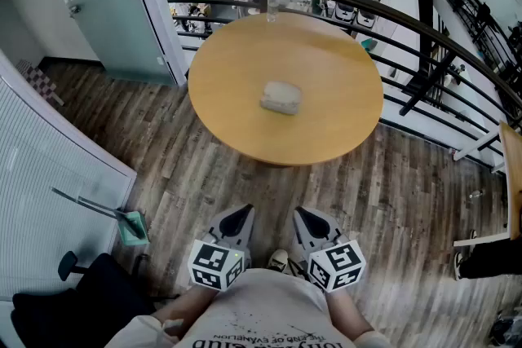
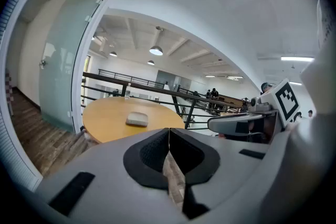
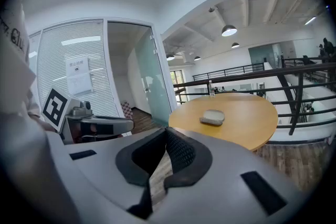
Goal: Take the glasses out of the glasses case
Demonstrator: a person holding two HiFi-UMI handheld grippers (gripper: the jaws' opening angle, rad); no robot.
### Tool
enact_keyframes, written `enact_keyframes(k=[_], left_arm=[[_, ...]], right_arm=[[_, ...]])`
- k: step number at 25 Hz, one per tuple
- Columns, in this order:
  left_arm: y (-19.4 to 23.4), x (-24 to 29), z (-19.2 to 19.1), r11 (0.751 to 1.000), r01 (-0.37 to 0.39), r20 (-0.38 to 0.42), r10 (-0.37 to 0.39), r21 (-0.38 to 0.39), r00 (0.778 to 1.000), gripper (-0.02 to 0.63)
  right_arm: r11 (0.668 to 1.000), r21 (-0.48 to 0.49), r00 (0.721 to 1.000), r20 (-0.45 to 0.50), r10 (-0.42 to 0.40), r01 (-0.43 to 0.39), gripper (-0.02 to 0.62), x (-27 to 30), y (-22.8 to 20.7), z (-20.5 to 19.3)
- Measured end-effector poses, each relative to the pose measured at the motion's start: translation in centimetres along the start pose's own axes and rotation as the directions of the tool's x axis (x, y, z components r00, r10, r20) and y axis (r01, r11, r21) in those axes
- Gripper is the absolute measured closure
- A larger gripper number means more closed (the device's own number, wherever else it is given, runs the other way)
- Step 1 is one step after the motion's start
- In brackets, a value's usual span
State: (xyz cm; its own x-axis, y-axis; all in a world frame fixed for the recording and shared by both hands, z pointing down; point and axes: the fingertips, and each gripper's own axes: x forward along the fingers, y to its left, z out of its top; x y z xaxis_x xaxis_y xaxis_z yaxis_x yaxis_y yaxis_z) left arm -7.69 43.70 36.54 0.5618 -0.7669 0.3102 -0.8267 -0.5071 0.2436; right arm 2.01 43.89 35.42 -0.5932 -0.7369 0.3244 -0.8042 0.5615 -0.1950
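A light grey glasses case lies closed near the middle of the round wooden table. It shows as a small pale box in the left gripper view and in the right gripper view. Both grippers are held close to my body, well short of the table. My left gripper is shut with its jaws touching and nothing between them. My right gripper is shut too and holds nothing. The glasses are not visible.
A clear water bottle stands at the table's far edge. A dark curved railing runs behind the table over an open atrium. A glass door and a slatted partition stand left. A dustpan lies on the wood floor.
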Motion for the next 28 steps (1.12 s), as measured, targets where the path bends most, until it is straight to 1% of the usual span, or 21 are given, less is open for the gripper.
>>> enact_keyframes(k=[13, 16, 19, 21, 24, 28], left_arm=[[-0.6, -0.2, -1.1, 1.0, 0.003, -0.016, -0.003, -0.002, 1.0, 0.581], [-0.6, -0.2, -1.1, 1.0, 0.001, -0.019, -0.001, -0.004, 1.0, 0.581], [-0.8, 0.2, -0.5, 1.0, -0.002, -0.018, 0.002, -0.009, 1.0, 0.581], [-1.3, 0.7, -0.4, 1.0, -0.005, -0.018, 0.004, -0.008, 1.0, 0.581], [-2.5, 1.5, -0.5, 1.0, -0.015, -0.011, 0.014, -0.006, 1.0, 0.581], [-4.0, 2.5, -0.6, 0.999, -0.046, 0.006, 0.046, -0.006, 0.999, 0.581]], right_arm=[[1.0, -0.006, 1.0, -0.009, 0.015, -0.015, 0.571, -0.5, 0.3, -0.9], [1.0, -0.002, 1.0, -0.001, 0.003, -0.003, 0.571, -0.7, 0.1, -0.7], [1.0, -0.001, 0.999, 0.024, -0.022, 0.022, 0.571, -1.0, -0.9, -0.2], [1.0, -0.002, 0.999, 0.023, -0.024, 0.024, 0.571, -1.4, -1.9, -0.2], [1.0, 0.0, 1.0, 0.016, -0.021, 0.021, 0.571, -2.6, -3.3, -0.6], [1.0, -0.005, 1.0, 0.015, -0.001, 0.001, 0.571, -4.1, -5.2, -1.2]])
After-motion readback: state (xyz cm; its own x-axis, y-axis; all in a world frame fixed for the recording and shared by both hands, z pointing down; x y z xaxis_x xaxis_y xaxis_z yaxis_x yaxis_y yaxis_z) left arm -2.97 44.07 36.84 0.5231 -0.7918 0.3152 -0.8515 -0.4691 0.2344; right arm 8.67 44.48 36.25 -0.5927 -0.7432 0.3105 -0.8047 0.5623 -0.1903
